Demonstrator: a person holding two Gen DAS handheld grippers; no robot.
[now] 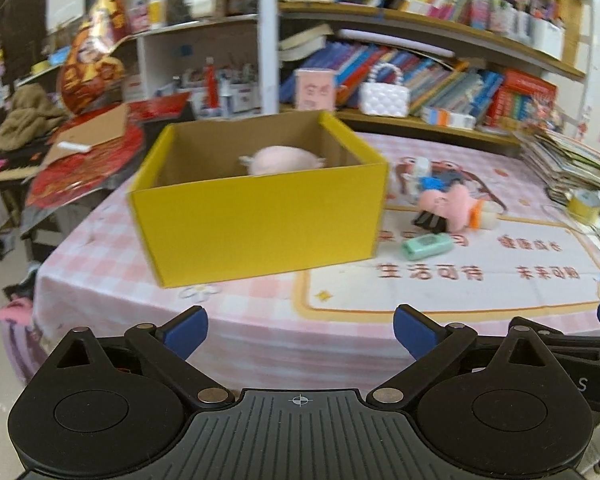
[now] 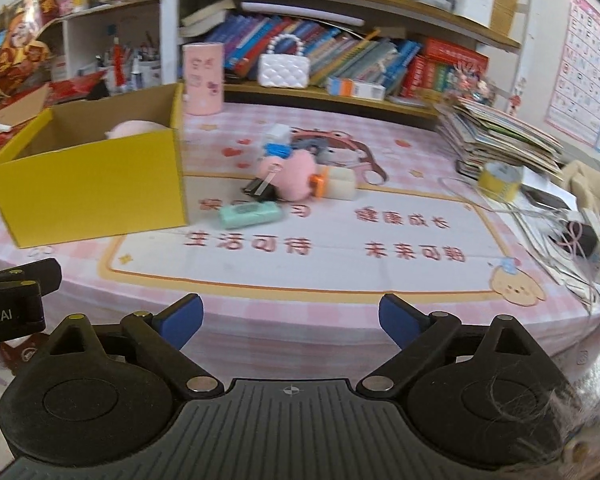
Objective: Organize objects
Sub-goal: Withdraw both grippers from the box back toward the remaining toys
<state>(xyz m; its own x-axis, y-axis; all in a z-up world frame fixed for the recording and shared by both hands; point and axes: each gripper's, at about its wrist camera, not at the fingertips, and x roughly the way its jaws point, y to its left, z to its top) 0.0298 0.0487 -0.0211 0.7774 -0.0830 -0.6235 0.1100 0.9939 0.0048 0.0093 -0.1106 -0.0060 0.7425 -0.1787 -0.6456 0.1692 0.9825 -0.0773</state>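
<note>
A yellow cardboard box (image 1: 256, 216) (image 2: 88, 184) stands open-topped on the pink checked tablecloth (image 1: 260, 332), with a pink plush toy (image 1: 278, 160) (image 2: 134, 127) inside it. To its right lies a small heap: a pink plush (image 1: 448, 202) (image 2: 296, 176), a black binder clip (image 2: 260, 190), a mint green case (image 1: 426, 245) (image 2: 250, 214), a white roll with an orange end (image 2: 336, 184) and a blue and white toy (image 2: 278, 142). My left gripper (image 1: 300, 330) hangs open at the table's near edge, in front of the box. My right gripper (image 2: 290, 316) is open too, empty, short of the heap.
A pink cylinder (image 2: 203, 78) stands behind the box. A yellow tape roll (image 2: 500, 180), a stack of books (image 2: 500, 136) and cables with a power strip (image 2: 592, 248) crowd the right side. Bookshelves (image 2: 340, 56) run along the back. The left gripper's body (image 2: 16, 300) shows at left.
</note>
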